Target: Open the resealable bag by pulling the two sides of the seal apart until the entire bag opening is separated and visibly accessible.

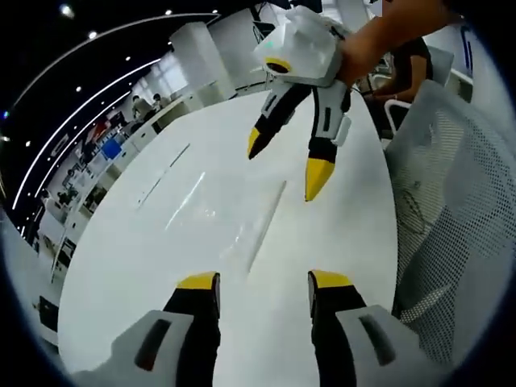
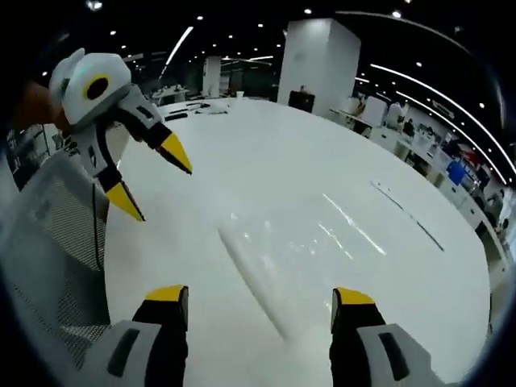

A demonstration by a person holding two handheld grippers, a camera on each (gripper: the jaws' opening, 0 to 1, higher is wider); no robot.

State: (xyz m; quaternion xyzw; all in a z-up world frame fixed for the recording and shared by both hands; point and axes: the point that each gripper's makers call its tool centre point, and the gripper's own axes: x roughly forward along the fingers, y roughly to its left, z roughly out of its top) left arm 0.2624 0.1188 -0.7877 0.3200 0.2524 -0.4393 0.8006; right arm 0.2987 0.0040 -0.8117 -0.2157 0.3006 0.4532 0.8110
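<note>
Evidently nothing is being gripped: left claw (image 1: 264, 290) and right claw (image 2: 262, 306) are being held wide open above the bag (image 1: 234, 218), lying flat, seal untouched, on the bench (image 1: 161, 266).

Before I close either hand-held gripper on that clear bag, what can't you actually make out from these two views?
- Resealable bag: transparent on the white table, so in the left gripper view its outline is lost in glare.
- Seal strip: right gripper view shows a faint ridge; sealed or parted, cannot tell.
- Bag contents: unreadable in either view.
- Mesh chair: cut off by the picture edge.
</note>
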